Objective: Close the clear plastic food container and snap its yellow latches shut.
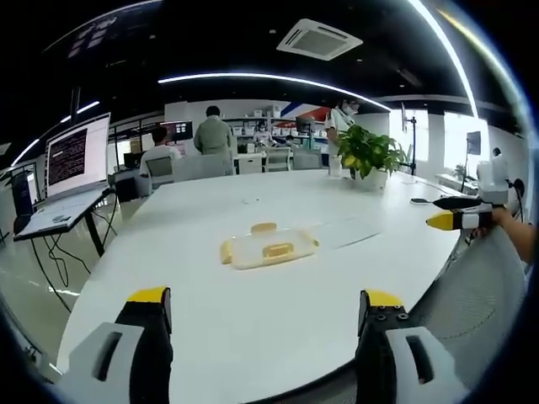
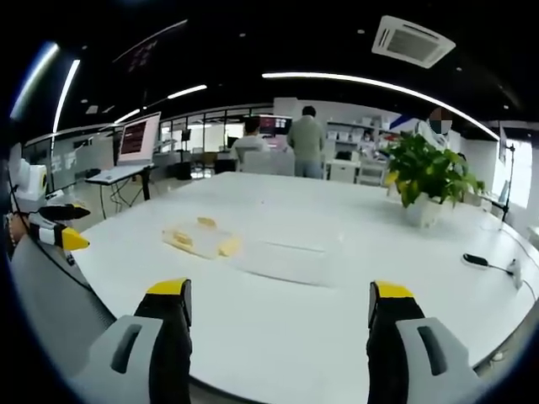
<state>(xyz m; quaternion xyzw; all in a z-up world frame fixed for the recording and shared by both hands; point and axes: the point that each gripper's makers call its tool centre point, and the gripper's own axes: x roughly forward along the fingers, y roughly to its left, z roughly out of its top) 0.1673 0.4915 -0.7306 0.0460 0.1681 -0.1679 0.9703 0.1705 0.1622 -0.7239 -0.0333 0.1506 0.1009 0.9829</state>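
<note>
- Ahead of both grippers, well apart from their wide-spread jaws, the clear plastic food container with yellow latches [image 1: 268, 247] [image 2: 200, 239] is seen.
- It is set on a white round table [image 1: 253, 328] [image 2: 286, 328] in an office.

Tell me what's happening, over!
Both claws open, holding nothing: left claw, right claw. Container on the white table, untouched. Nothing in the way.

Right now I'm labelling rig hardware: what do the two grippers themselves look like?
Both match. The left gripper and right gripper each have two black fingers with yellow tips, mounted on light grey slotted bodies. Seen from the side, the right gripper's black fingers taper to a yellow point below a white housing.
</note>
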